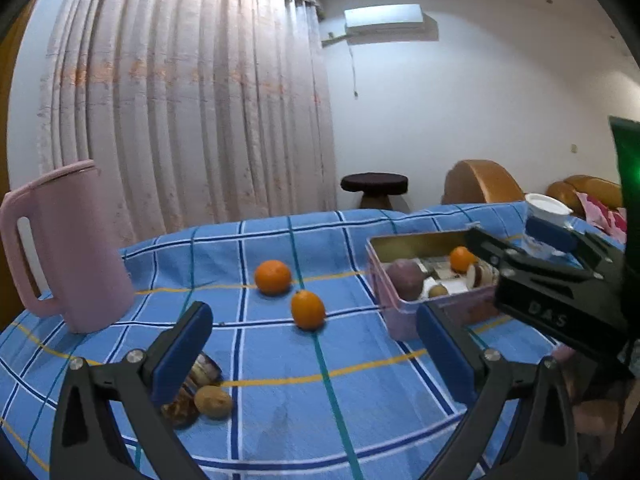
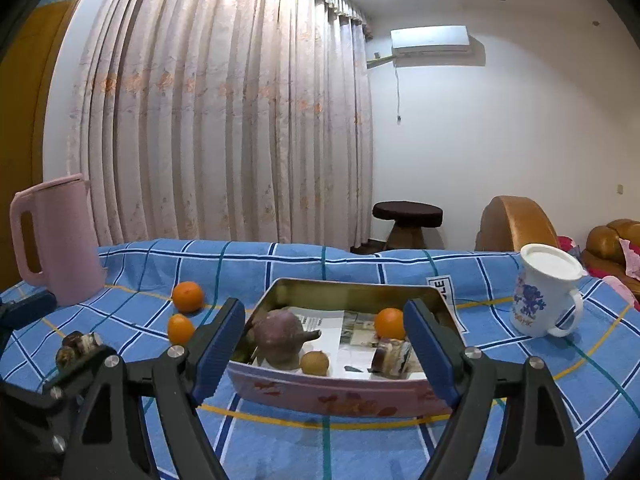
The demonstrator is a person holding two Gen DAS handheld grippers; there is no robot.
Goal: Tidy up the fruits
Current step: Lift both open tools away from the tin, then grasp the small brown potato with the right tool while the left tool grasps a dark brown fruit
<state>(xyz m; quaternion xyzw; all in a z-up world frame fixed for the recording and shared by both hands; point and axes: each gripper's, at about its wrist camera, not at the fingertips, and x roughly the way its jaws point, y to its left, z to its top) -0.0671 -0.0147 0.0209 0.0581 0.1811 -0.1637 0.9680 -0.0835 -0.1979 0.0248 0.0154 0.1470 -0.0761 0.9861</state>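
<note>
Blue checked cloth (image 2: 120,360) covers the table. Two oranges (image 1: 273,277) (image 1: 307,309) lie loose (near a pink jug (image 1: 76,248)); a third sits in the tin (image 2: 340,394). Left gripper (image 1: 316,354) and right gripper (image 2: 326,346) both gape, empty.

1. Three oranges: two on the cloth (image 2: 188,297) (image 2: 180,329), one in the tin (image 2: 390,323).
2. One tin (image 2: 344,398).
3. One purple yam (image 2: 280,338) (inside the tin).
4. Two small brown fruits (image 2: 315,363) (image 1: 213,401).
5. One pink jug (image 2: 56,240).
6. One mug (image 2: 540,300).
</note>
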